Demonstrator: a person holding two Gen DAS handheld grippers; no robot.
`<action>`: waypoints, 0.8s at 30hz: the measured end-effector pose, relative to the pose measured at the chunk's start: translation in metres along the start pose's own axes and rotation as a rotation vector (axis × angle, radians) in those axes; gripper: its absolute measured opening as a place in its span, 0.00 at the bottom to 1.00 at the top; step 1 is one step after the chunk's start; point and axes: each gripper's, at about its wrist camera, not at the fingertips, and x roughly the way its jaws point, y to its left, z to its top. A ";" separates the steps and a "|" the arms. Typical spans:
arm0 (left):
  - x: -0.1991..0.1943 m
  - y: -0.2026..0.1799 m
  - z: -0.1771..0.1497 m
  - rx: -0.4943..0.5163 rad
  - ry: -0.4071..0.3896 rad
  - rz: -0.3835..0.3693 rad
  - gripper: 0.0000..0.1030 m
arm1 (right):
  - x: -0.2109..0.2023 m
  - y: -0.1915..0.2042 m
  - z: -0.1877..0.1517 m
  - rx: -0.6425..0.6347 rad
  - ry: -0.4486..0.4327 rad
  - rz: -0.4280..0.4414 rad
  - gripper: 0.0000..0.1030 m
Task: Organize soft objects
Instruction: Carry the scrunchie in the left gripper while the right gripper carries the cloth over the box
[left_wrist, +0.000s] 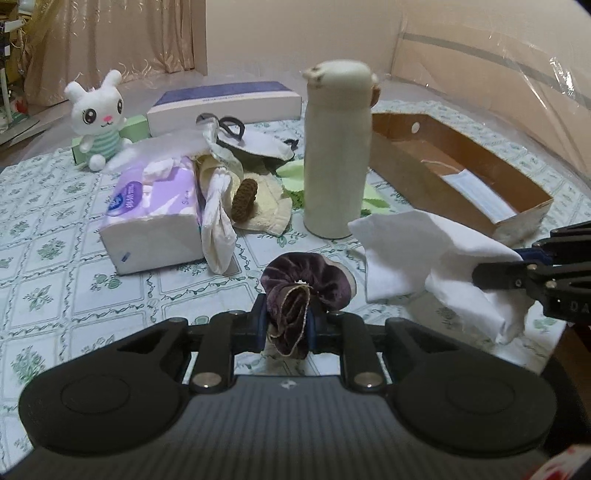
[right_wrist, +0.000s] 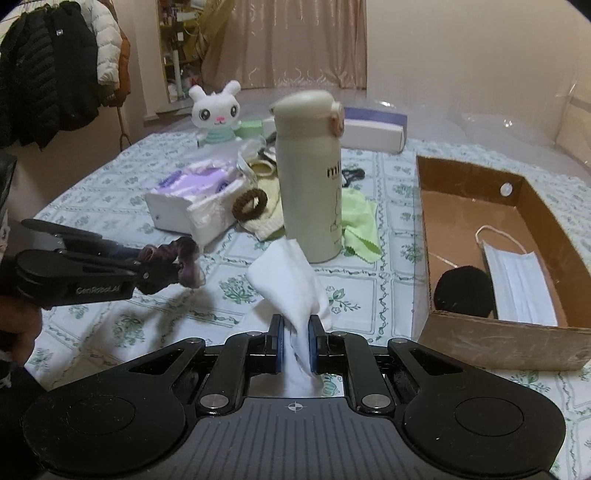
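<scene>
My left tongs clamped on purple scrunchie, lifted clear of surface. My right tongs clamped on white cloth, held near cream bottle. Cardboard box at right holds face mask.

I am looking along each gripper, both cameras tilting down close over the table. Both views are sharing the bottle, cardboard box and toy rabbit.
</scene>
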 end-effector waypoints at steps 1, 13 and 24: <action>-0.005 -0.001 0.000 -0.002 -0.005 -0.001 0.17 | -0.004 0.001 0.000 -0.001 -0.006 -0.002 0.13; -0.044 -0.018 0.000 0.010 -0.048 -0.012 0.17 | -0.042 0.012 0.000 -0.003 -0.070 -0.024 0.12; -0.054 -0.029 0.000 0.029 -0.057 -0.018 0.17 | -0.055 0.014 0.001 -0.011 -0.099 -0.029 0.12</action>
